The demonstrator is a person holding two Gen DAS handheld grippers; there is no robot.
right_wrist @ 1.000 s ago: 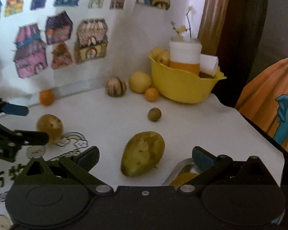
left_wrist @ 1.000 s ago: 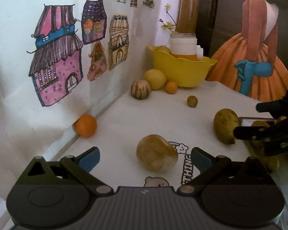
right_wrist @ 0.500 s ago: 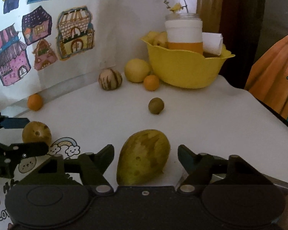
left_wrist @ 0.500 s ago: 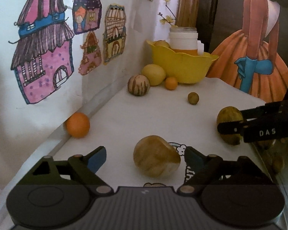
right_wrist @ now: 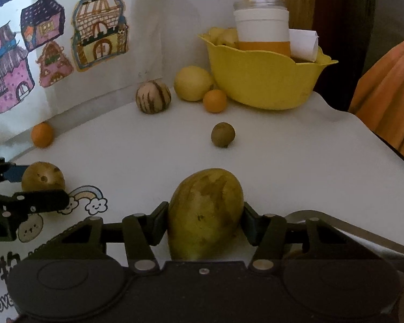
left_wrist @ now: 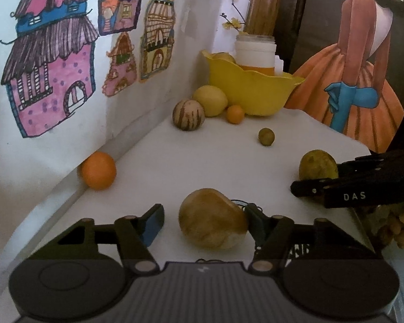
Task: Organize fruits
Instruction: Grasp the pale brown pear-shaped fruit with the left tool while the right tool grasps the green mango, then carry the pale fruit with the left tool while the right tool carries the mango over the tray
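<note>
Both claws have just been closing: right gripper (right_wrist: 204, 222) clamps the mango (right_wrist: 205, 212); left gripper (left_wrist: 204, 222), nearer the yellow bowl's (left_wrist: 251, 91) wall, brackets the brown pear (left_wrist: 212, 218), not yet clamped.

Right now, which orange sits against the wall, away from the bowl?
The larger orange, alone at the wall's base. The small orange lies beside the yellow bowl and the yellow round fruit.
</note>
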